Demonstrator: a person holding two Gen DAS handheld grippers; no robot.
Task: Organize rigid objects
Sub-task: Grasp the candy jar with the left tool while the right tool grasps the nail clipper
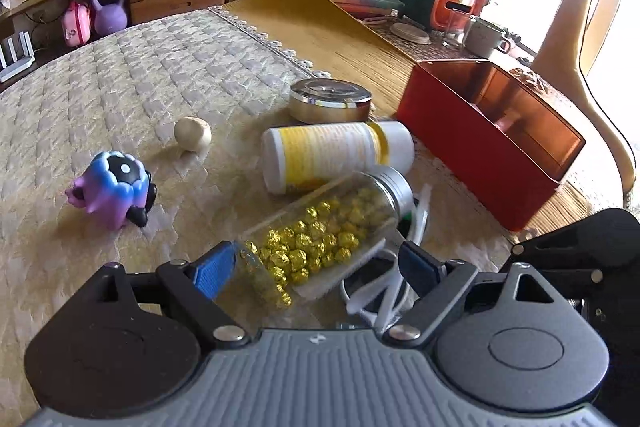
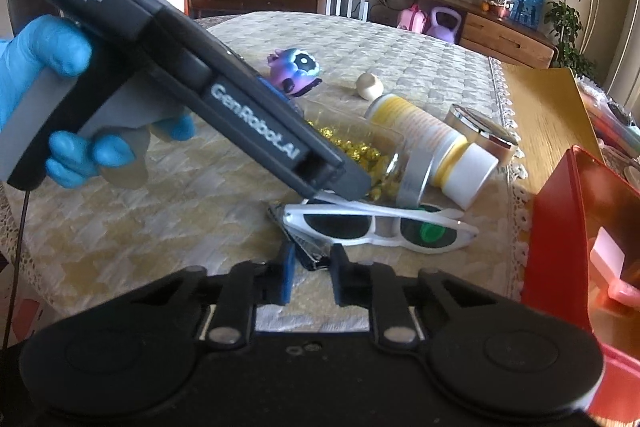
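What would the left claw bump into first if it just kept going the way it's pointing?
Probably the clear jar of gold-wrapped sweets, lying on its side: the left gripper already has its open fingers on either side of the jar's base. The white sunglasses lie just beside it, though depth is hard to judge.

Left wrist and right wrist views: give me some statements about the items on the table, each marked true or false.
1. The white sunglasses lie on the tablecloth. True.
2. The jar of gold-wrapped pieces stands upright. False: it lies on its side.
3. The purple toy is inside the red box. False: it sits on the tablecloth, well apart from the box.
4. The left hand-held gripper has its jaws open, one on either side of the jar. True.
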